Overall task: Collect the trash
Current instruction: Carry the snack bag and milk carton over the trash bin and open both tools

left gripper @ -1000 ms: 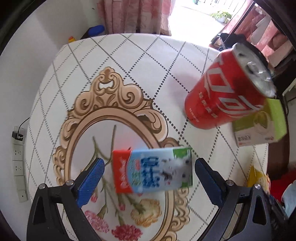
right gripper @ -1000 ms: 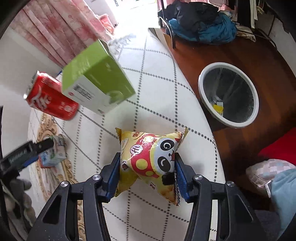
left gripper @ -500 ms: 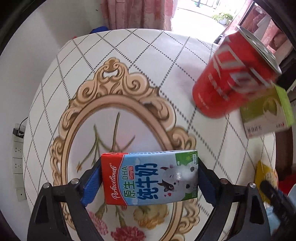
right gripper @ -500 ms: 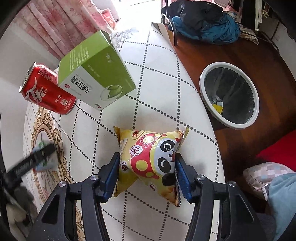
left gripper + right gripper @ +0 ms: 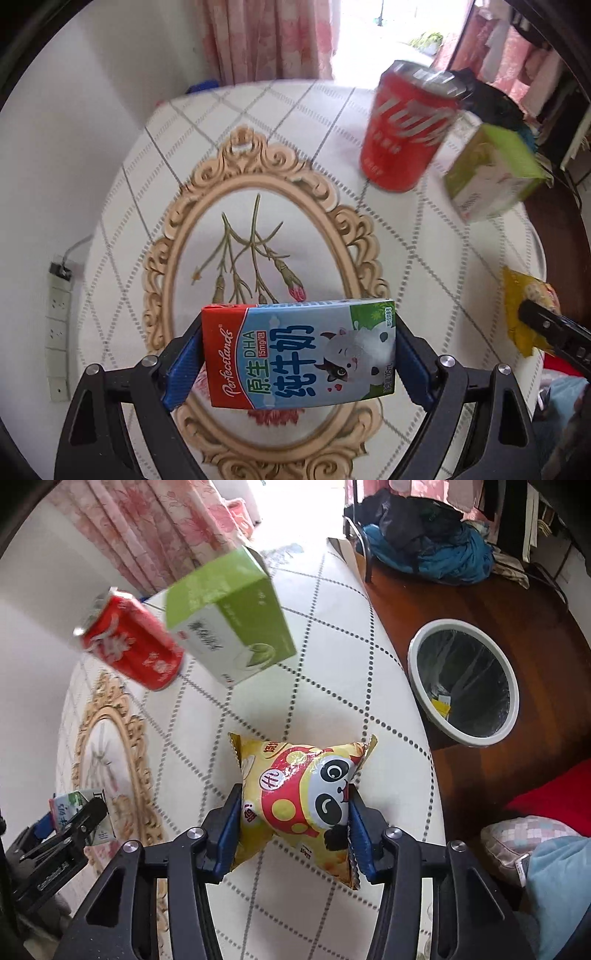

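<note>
Already both claws grip trash, left claw (image 5: 298, 363) the milk carton (image 5: 300, 352), right claw (image 5: 292, 829) the snack bag (image 5: 301, 794); can (image 5: 133, 648) and green box (image 5: 229, 622) at ten o'clock remain on the tabletop (image 5: 332, 672), bin (image 5: 463, 683) at two.

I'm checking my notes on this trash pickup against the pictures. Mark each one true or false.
1. The left gripper is shut on the milk carton. True.
2. The right gripper is open with nothing in it. False: it is shut on the panda snack bag.
3. The red can lies inside the bin. False: it stands on the table beside the green box.
4. The bin stands on the floor off the table's edge. True.
</note>
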Motion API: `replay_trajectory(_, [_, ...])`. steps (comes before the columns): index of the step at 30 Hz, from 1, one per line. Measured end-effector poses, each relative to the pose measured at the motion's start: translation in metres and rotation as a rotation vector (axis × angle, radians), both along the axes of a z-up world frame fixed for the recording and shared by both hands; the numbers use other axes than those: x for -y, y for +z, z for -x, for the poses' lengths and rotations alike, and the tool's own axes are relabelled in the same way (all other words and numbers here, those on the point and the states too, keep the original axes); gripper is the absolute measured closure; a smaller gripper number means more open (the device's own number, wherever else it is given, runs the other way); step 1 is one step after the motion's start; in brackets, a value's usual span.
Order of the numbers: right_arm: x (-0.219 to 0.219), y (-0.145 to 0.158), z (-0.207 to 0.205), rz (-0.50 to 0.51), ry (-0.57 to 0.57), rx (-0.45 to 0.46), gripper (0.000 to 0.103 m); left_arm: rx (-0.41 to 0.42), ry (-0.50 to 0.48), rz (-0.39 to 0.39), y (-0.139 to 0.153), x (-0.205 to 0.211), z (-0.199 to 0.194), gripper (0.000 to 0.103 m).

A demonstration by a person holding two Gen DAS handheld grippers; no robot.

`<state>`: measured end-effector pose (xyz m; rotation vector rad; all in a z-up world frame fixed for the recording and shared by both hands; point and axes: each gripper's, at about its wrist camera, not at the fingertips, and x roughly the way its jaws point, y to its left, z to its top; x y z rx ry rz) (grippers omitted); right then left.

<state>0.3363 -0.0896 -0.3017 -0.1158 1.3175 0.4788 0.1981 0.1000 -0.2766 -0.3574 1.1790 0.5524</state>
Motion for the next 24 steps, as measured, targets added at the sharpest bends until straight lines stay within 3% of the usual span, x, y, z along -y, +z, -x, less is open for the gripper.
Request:
replay_trajectory(5, [0.013,0.035,0.014,-0.075,0.002,0.054,0.050,0.078,-0.026,-0.028,0.048,0.012,0.006,0.013])
replay_trajectory(16, [0.090,0.120,-0.015,-0.216,-0.082,0.178,0.049,0.247,-0.160,-0.063,0.132,0.064,-0.059,0.013])
replay_trajectory(24, [0.182,0.140,-0.083,-0.170,-0.190,0.238,0.049,0.274,-0.320,0.011,0.132,0.142,-0.146,0.013])
